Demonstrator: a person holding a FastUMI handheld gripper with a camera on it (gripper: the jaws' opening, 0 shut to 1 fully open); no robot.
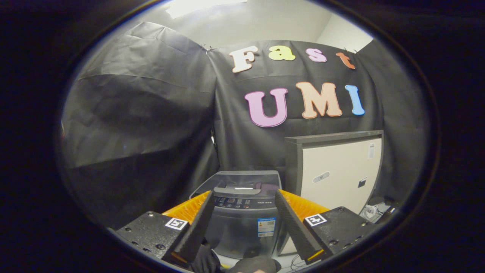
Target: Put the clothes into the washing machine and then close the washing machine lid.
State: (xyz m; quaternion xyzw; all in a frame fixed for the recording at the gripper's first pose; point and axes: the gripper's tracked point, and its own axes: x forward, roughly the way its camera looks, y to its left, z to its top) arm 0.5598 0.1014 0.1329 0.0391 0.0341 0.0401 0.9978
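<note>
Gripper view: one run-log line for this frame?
tool: open, holding nothing | washing machine: ahead between fingers, lid up | clothes: dark item at fingers' base | white cabinet: beside machine

Glossy, seemingly plastic washing machine

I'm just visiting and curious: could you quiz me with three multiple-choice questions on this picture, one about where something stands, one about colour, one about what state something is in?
1. Where is the washing machine?
A. ahead, seen between the claw's fingers
B. atop the cabinet
C. lying on its side

2. What colour is the front of the cabinet beside the washer?
A. red
B. white
C. green

3. How is the claw?
A. shut on cloth
B. open, holding nothing
C. shut on the lid

Answers: 1 A, it sits framed by the fingers. 2 B, the panel is pale. 3 B, fingers stand wide apart.
</note>
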